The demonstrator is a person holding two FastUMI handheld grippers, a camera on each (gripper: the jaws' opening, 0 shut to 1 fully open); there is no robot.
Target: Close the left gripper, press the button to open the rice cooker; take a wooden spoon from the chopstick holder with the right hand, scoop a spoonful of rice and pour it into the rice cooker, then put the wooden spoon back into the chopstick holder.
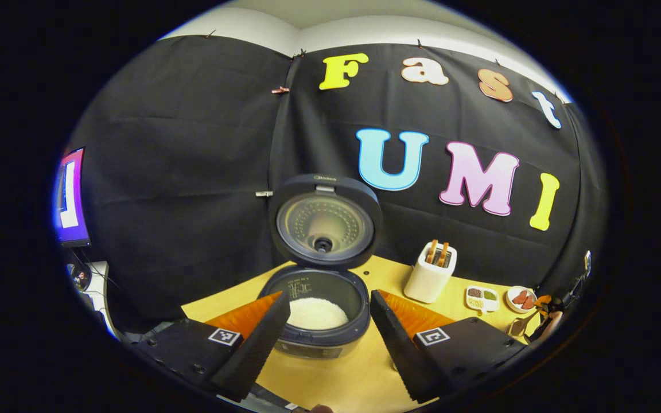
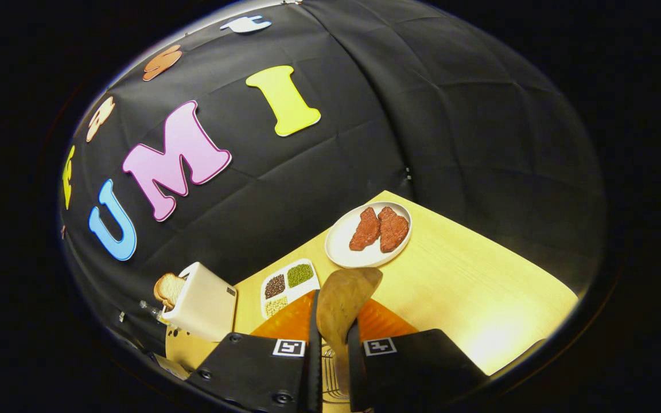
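Between the two fingers of the right tool (image 2: 330,350) stands the wooden spoon (image 2: 343,304), its bowl rising above the fingertips and its handle running down into the narrow gap, where both fingers press on it. Below the fingers, a bit of wire basket (image 2: 329,367) shows at the bottom of the right gripper view (too little of it to name further). Beyond the spoon's bowl on the yellow table (image 2: 468,287) lies a white plate with two reddish pieces of meat (image 2: 369,234), and just left of it a small divided tray of beans and grains (image 2: 288,280). Farther left stands a white toaster (image 2: 201,307) with a slice of bread (image 2: 168,288) beside its far end.

Seen from the left gripper view, the rice cooker (image 1: 320,307) sits on the table straight ahead of the left tool (image 1: 329,321), whose fingers are spread wide, one on each side of the pot and apart from it. Its lid (image 1: 325,221) stands upright and open, and white rice (image 1: 318,312) lies in the inner pot. To the right of the cooker is the toaster, then the tray and the plate, well apart from the tool.
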